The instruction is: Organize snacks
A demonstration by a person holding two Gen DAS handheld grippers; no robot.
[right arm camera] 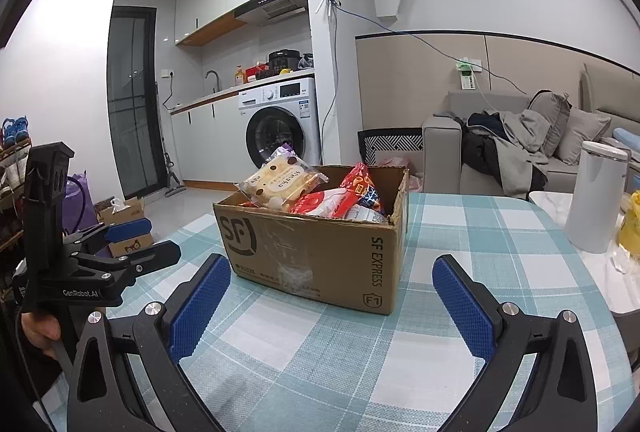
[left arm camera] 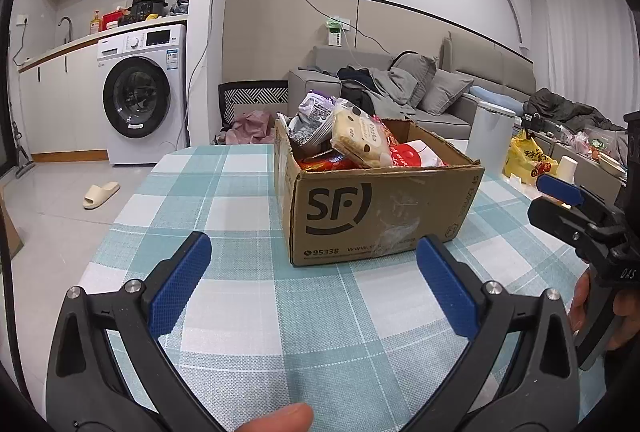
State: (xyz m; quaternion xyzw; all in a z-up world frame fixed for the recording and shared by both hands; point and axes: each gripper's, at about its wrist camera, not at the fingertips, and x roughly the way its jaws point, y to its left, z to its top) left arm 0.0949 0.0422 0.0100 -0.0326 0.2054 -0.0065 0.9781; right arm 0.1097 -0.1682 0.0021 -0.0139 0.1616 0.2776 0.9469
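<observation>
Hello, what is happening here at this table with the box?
A person holds a two-finger gripper in each hand over a checked tablecloth. A cardboard box full of snack packets stands ahead, a cream-coloured packet on top. The left gripper and right gripper are both open, empty and short of the box. Nothing has been taken out yet.

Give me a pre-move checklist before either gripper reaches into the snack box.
1. Left gripper open, empty: ok.
2. Right gripper open, empty: ok.
3. Cardboard box upright on the checked tablecloth, top open: ok.
4. Cream bread packet on top, reachable: ok.
5. White container clear of the box: ok.
6. Destination for snacks: cannot tell.
</observation>
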